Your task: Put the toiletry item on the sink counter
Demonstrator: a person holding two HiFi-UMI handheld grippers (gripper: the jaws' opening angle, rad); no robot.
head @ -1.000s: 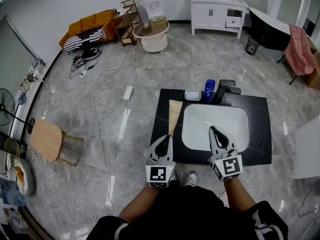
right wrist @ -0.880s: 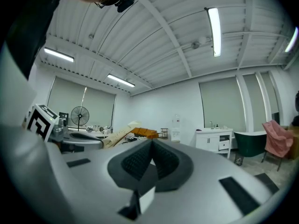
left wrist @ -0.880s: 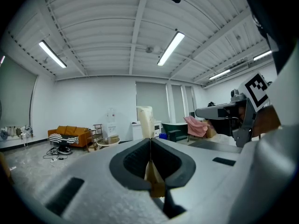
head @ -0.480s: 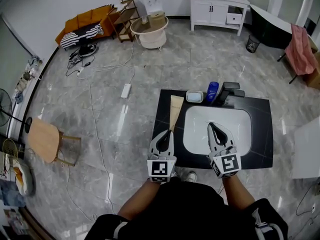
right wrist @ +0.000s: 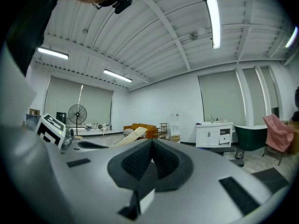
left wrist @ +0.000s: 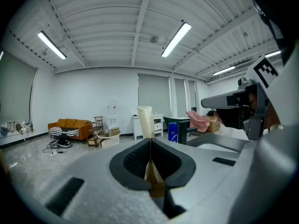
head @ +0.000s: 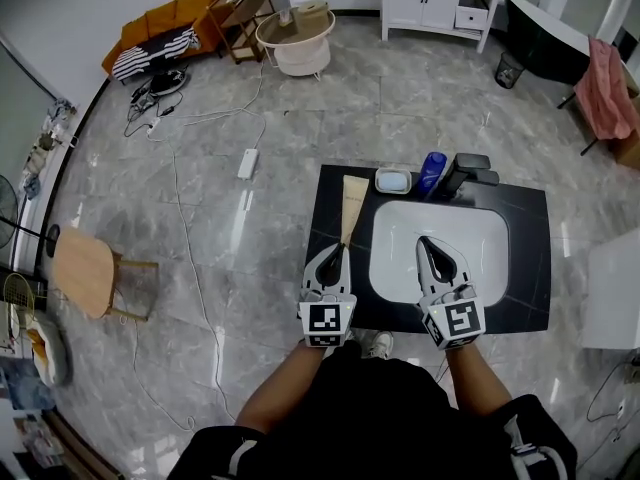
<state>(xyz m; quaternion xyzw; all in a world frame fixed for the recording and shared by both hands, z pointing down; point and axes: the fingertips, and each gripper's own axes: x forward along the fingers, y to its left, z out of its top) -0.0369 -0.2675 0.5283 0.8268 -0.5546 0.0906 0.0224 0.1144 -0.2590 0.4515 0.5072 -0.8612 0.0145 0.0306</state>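
Observation:
A cream toiletry tube (head: 349, 208) sticks forward out of my left gripper (head: 335, 252), which is shut on its narrow end. The tube hangs over the left strip of the black sink counter (head: 522, 258); whether it touches the counter I cannot tell. In the left gripper view the tube (left wrist: 145, 120) rises from between the closed jaws of that gripper (left wrist: 150, 146). My right gripper (head: 431, 249) is shut and empty over the white basin (head: 485, 253). The right gripper view shows its jaws (right wrist: 152, 146) closed on nothing, with the tube (right wrist: 133, 135) off to the left.
At the back of the counter stand a soap dish (head: 393, 180), a blue bottle (head: 432, 171) and a dark faucet (head: 467, 171). A power strip with cables (head: 247, 163) lies on the tiled floor to the left. A wooden stool (head: 85, 271) stands far left.
Both grippers keep their places over the counter, the left still holding the tube. The head view has shifted, so the counter sits a little lower and to the right in the picture.

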